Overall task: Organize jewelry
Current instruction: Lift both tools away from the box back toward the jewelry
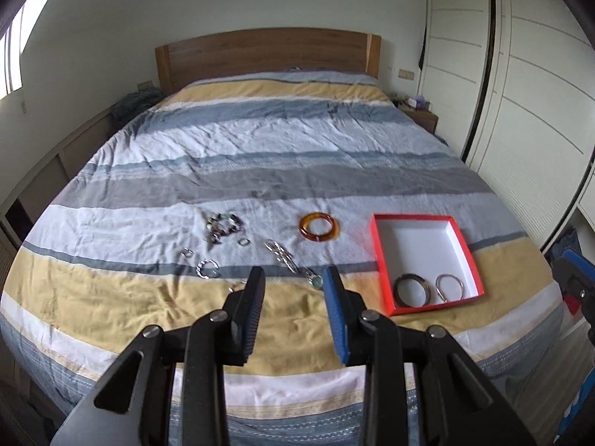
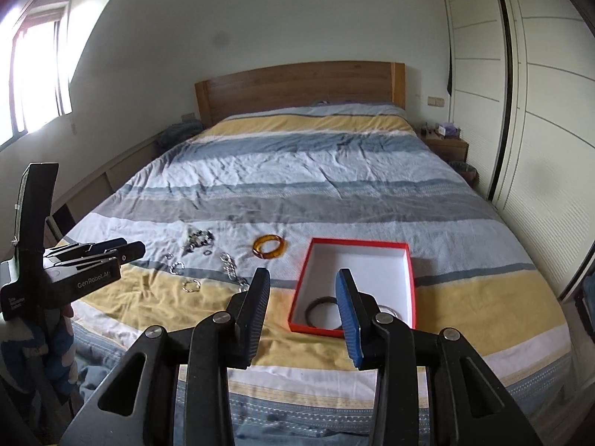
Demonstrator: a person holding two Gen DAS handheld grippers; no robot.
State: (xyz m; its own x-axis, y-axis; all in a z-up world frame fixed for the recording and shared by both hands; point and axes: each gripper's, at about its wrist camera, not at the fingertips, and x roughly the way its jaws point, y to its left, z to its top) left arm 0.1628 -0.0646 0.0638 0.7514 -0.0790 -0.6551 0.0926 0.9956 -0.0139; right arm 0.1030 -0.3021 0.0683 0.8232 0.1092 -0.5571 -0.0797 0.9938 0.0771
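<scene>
Well beyond both empty, part-open grippers (image 1: 293, 278) (image 2: 303, 278), an amber bangle (image 1: 319, 226) lies beside the red box (image 1: 472, 256).

Ahead of the left gripper (image 1: 293, 278), silver pieces (image 1: 280, 254) and an amber bangle (image 1: 319, 226) lie scattered; to its right, the red box (image 1: 379, 256) holds 2 bangles (image 1: 427, 288).

Bedspread (image 1: 260, 141): horizontal stripes in yellow, white, grey and blue-grey. Box (image 1: 469, 256): red walls, white interior. Bangle (image 1: 319, 226): amber-orange, translucent. Ring (image 1: 412, 290) in the box: dark brown. Headboard (image 1: 267, 54): brown wood. Wardrobe (image 1: 539, 74): cream with thin dark lines.
</scene>
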